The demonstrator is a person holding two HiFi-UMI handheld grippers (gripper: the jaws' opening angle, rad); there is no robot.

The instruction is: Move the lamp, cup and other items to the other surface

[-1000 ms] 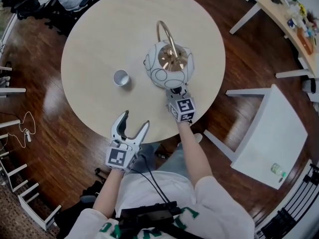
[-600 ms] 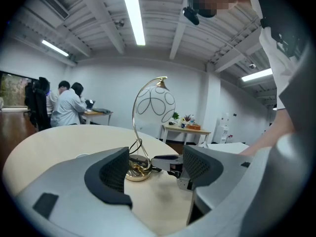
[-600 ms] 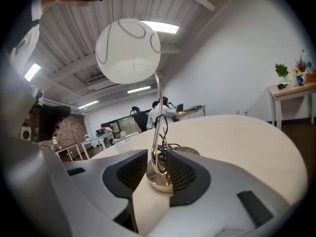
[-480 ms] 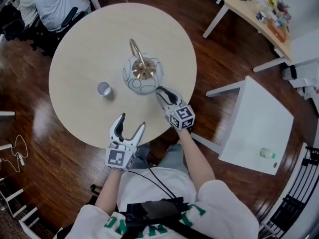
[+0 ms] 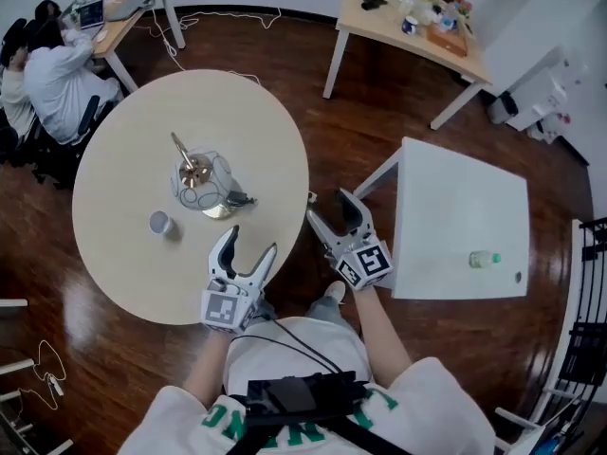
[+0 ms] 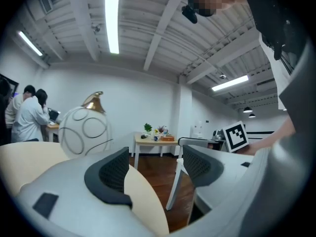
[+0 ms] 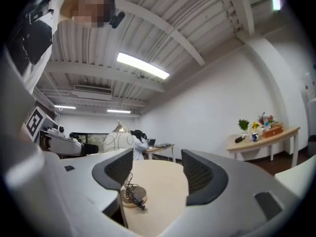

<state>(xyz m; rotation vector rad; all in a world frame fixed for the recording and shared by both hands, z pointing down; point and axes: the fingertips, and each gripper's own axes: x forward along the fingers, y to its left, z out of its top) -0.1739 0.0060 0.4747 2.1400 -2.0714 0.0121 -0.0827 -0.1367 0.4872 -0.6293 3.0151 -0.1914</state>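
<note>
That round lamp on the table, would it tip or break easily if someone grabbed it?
The lamp probably tips easily: a big globe above a small base. The globe looks thin, likely fragile. Its cord might snag.

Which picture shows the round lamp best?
The head view: the whole lamp stands on the round table, from above. The left gripper view shows only its globe and gold top; the right gripper view shows its base and faint globe.
</note>
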